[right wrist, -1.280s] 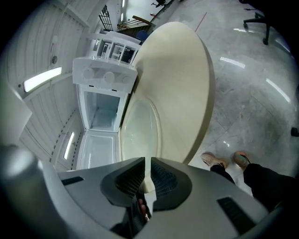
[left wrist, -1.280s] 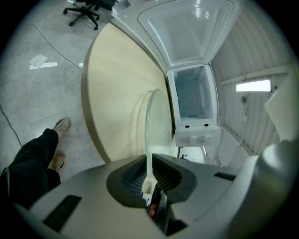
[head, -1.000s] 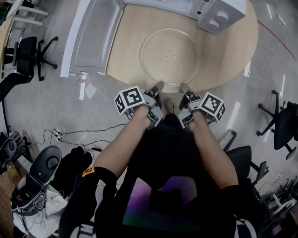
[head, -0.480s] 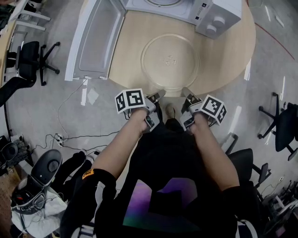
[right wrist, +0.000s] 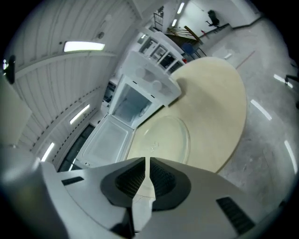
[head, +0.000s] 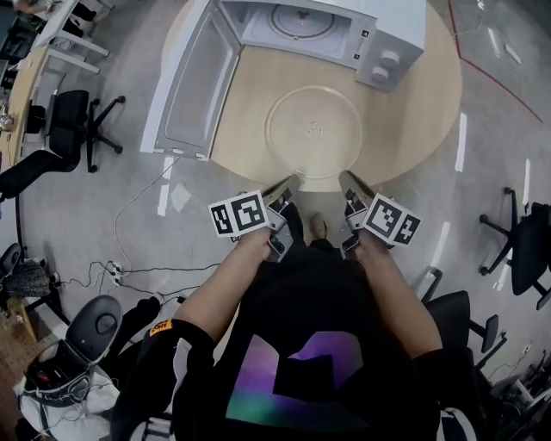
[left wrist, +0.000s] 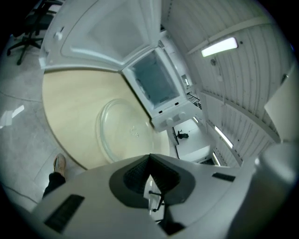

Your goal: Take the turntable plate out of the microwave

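Left gripper (head: 287, 184) newly closed, empty, angled downward

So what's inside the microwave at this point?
In the microwave only a round ring shows on the cavity floor; the glass turntable plate lies outside on the table. The cavity's rear is covered by the casing top.

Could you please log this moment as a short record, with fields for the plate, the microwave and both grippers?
turntable plate: clear glass, flat on the round table, outside the microwave
microwave: at the table's far side, door swung open
left gripper: jaws have just closed, nothing between them; by the table's near edge, apart from the plate
right gripper: jaws together, empty; by the near edge, apart from the plate
task state: plate already out
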The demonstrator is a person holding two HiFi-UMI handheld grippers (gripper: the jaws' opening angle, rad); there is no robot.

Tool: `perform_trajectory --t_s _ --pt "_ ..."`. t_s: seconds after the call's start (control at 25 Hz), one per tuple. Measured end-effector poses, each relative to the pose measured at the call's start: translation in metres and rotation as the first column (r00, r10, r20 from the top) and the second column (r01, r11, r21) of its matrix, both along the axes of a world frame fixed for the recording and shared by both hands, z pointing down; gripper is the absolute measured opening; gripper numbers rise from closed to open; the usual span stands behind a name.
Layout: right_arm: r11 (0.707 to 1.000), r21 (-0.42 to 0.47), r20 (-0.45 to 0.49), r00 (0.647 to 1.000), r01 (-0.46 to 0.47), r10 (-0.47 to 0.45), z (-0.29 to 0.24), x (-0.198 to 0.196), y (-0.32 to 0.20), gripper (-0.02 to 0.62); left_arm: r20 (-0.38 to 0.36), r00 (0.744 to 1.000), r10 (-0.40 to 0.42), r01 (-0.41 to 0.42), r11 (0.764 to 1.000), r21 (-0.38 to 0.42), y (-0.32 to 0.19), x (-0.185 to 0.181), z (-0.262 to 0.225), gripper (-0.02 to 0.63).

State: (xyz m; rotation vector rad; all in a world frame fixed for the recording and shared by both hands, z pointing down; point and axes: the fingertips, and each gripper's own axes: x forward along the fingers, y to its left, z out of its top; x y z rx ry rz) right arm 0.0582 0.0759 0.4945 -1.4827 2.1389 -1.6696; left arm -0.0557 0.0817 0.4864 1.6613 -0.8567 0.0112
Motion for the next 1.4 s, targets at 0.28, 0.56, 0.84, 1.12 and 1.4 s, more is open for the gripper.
perform_trajectory --t_s 0.28,0.56,0.84,1.12,1.4 --pt "0.937 0.301 -0.210 0.971 0.175 -0.114 -0.075 -0.008 0.003 0.041 0.139 0.990 -0.015 -0.034 0.936 0.350 0.013 -0.005 -0.084 0.048" --pt "0.806 0.508 -0.389 0.916 0.304 -0.101 -0.148 -0.019 0.026 0.041 0.380 0.915 -0.135 -0.115 0.817 0.565 0.052 -0.018 -0.142 0.048" --pt "0.734 0.588 -0.441 0.896 0.340 -0.061 -0.191 -0.023 0.050 0.041 0.459 0.848 -0.266 -0.113 0.755 0.646 0.081 -0.034 -0.177 0.048" --pt "0.687 0.635 -0.461 0.887 0.353 -0.030 -0.223 -0.035 0.075 0.040 0.447 0.833 -0.326 -0.093 0.714 0.694 0.104 -0.054 -0.202 0.048" --pt "0.703 0.607 -0.487 0.872 0.371 -0.040 -0.224 -0.063 0.114 0.032 0.452 0.823 -0.344 -0.091 0.706 0.703 0.154 -0.082 -0.216 0.048"
